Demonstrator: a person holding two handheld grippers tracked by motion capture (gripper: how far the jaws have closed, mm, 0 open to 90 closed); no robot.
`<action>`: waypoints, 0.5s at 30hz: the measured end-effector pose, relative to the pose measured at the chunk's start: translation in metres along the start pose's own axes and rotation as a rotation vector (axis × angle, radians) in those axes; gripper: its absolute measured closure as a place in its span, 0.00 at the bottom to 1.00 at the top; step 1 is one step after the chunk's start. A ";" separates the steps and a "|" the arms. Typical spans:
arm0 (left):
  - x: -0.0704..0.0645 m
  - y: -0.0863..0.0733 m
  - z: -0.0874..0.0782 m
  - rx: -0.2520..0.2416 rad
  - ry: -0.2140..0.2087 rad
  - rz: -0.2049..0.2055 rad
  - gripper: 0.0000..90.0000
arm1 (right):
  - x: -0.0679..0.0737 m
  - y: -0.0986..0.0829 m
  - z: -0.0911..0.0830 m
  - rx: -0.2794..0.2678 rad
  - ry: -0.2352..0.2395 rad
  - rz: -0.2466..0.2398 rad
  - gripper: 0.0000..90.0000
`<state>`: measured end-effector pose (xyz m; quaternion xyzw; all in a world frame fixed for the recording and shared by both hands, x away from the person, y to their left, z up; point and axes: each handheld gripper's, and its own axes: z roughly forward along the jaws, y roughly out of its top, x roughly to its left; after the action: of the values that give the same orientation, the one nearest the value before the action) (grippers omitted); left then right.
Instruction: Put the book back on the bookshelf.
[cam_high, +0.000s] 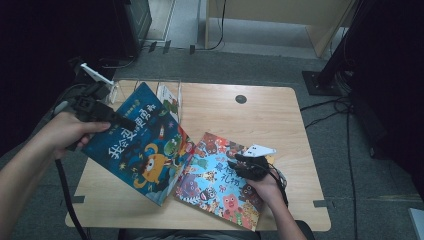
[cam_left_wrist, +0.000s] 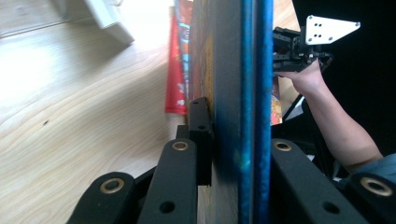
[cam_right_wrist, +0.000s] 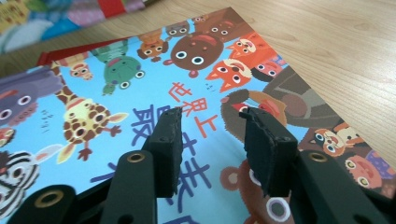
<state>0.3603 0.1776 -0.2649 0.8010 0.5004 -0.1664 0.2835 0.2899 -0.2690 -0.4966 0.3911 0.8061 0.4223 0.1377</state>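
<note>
A blue picture book (cam_high: 137, 147) with an orange monster on its cover is held tilted above the table's left side. My left gripper (cam_high: 116, 120) is shut on its upper edge. In the left gripper view the book (cam_left_wrist: 243, 70) runs edge-on between the jaws of the left gripper (cam_left_wrist: 238, 140). A second book (cam_high: 215, 185), light blue with cartoon animals, lies flat at the front middle, its left edge under the raised book. My right gripper (cam_high: 250, 165) is just above its cover, open. In the right gripper view the right gripper (cam_right_wrist: 210, 126) holds nothing, with the animal cover (cam_right_wrist: 107, 93) beneath it.
A clear book stand (cam_high: 150, 85) at the table's back left holds another thin book (cam_high: 167, 97). The wooden table (cam_high: 260, 115) has a round dark cable hole (cam_high: 241, 99) at the back. Cables and a black stand base (cam_high: 322, 80) lie on the floor to the right.
</note>
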 end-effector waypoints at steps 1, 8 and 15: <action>0.007 -0.007 -0.006 -0.014 0.007 -0.026 0.90 | -0.002 0.003 0.004 0.033 -0.006 0.004 0.60; 0.028 -0.030 -0.023 -0.054 0.034 -0.094 0.90 | -0.003 0.007 0.014 0.059 -0.005 -0.022 0.59; 0.048 -0.047 -0.039 -0.091 0.046 -0.163 0.90 | -0.001 0.008 0.020 0.042 0.013 -0.048 0.56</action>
<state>0.3387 0.2519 -0.2742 0.7473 0.5774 -0.1476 0.2938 0.3055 -0.2555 -0.5019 0.3717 0.8247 0.4045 0.1341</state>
